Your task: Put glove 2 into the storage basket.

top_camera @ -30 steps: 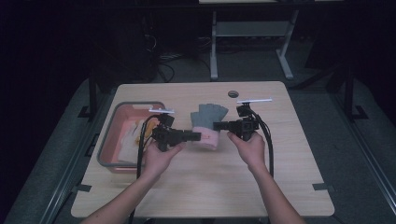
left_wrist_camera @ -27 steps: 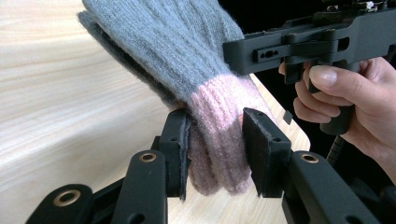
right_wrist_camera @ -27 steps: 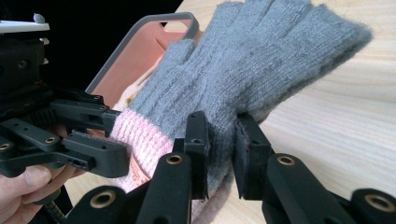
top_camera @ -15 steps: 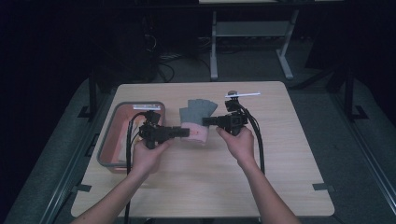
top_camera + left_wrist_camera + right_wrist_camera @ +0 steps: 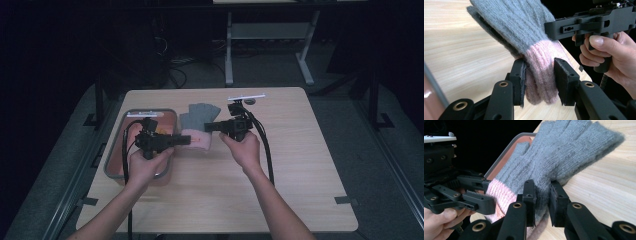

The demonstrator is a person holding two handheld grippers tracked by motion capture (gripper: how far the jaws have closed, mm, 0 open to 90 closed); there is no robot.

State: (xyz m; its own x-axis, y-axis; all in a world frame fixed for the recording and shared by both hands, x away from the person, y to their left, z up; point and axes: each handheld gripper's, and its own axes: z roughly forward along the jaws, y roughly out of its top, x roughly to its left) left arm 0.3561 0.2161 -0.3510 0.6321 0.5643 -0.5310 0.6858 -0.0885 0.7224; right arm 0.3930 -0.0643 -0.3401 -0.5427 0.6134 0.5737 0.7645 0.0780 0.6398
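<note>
A pair of grey knit gloves [image 5: 199,116] with pink cuffs [image 5: 200,142] is stretched between my two grippers, over the table just right of the tray. My left gripper [image 5: 188,140] is shut on the pink cuff [image 5: 541,62], one pad on each side of it. My right gripper [image 5: 207,128] is shut on the grey palm part [image 5: 554,152], its jaws close together with a fold of knit [image 5: 541,187] between them. The gloves' fingers point to the far side of the table. Each gripper view also shows the other hand and its gripper.
A grey-rimmed tray [image 5: 150,111] with a reddish inside sits at the table's left, under my left hand. A white strip [image 5: 246,97] and a small round thing [image 5: 251,102] lie near the far edge. Bare wood [image 5: 310,165] spreads to the right and front.
Both grippers have carried the gloves to the left, toward the tray, and slightly farther from the person. Both grips have held.
</note>
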